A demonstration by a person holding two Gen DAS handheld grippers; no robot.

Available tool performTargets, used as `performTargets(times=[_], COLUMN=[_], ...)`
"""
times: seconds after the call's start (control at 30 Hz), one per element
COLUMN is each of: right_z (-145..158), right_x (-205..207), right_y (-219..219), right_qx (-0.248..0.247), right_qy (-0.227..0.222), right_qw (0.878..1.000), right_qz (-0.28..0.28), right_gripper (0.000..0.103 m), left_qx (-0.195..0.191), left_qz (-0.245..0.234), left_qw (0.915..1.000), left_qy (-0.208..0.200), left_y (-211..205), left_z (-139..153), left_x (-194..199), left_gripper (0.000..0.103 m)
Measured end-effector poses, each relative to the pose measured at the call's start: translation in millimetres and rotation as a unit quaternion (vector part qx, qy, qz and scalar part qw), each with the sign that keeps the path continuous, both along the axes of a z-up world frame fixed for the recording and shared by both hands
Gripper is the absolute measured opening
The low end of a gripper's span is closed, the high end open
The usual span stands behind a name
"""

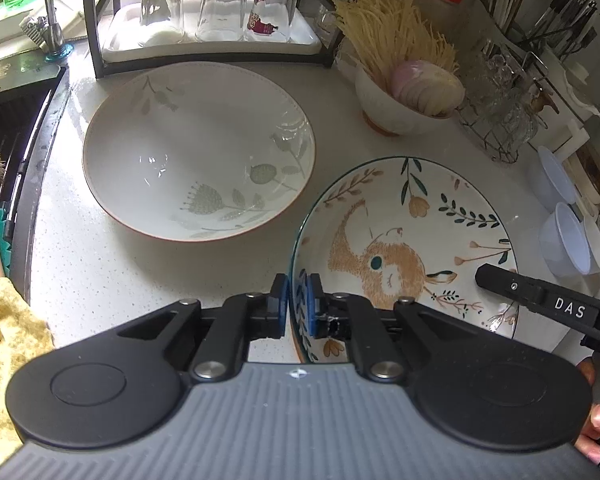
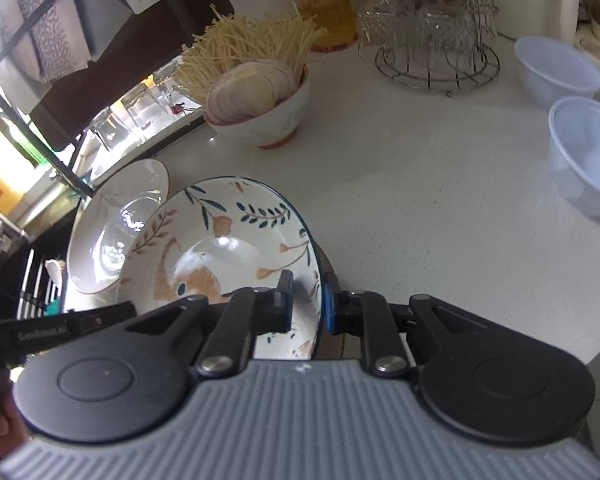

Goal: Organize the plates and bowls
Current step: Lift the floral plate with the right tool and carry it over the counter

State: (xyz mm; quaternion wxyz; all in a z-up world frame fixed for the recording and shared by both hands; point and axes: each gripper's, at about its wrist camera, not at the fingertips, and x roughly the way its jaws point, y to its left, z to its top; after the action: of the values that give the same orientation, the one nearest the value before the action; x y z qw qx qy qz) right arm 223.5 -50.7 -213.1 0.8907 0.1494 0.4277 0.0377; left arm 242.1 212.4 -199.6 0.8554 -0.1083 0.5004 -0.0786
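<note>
- The left claw pinches the near left rim of the rabbit-patterned plate, one blue pad inside the rim and one outside.
- The right claw is clamped on the same plate's right rim, its pads on either side of the edge; from the left wrist view its black finger reaches in over the plate's right side.
- The plate is held between the two claws, tilted, over the white speckled desk.
- Just beyond it, to the left, a larger white bowl with pale leaf prints rests on the desk beside the sink.
- Further back stands a small bowl filled with enoki mushrooms and sliced onion.
- Two pale plastic bowls sit well apart to the right.
- At the back, upturned glasses stand on a dark-framed rack, and a wire basket holds glassware.
</note>
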Motion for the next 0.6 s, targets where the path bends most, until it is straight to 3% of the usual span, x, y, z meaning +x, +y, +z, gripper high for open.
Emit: performTargets(times=[0.43, 0.6], right_z=[0, 2], right_x=[-1, 1], right_y=[-8, -7], right_qx=[0.033, 0.029], right_qy=[0.005, 0.016], right_qw=[0.999, 0.999], right_qz=[-0.012, -0.004], right_gripper=[0.017, 0.018], left_qx=[-0.046, -0.044], left_qz=[0.043, 0.048], left_qw=[0.9980, 0.9978], left_qy=[-0.004, -0.017], left_y=[16, 18], left_z=[8, 19], left_x=[-8, -24], left_gripper=[0.010, 0.010])
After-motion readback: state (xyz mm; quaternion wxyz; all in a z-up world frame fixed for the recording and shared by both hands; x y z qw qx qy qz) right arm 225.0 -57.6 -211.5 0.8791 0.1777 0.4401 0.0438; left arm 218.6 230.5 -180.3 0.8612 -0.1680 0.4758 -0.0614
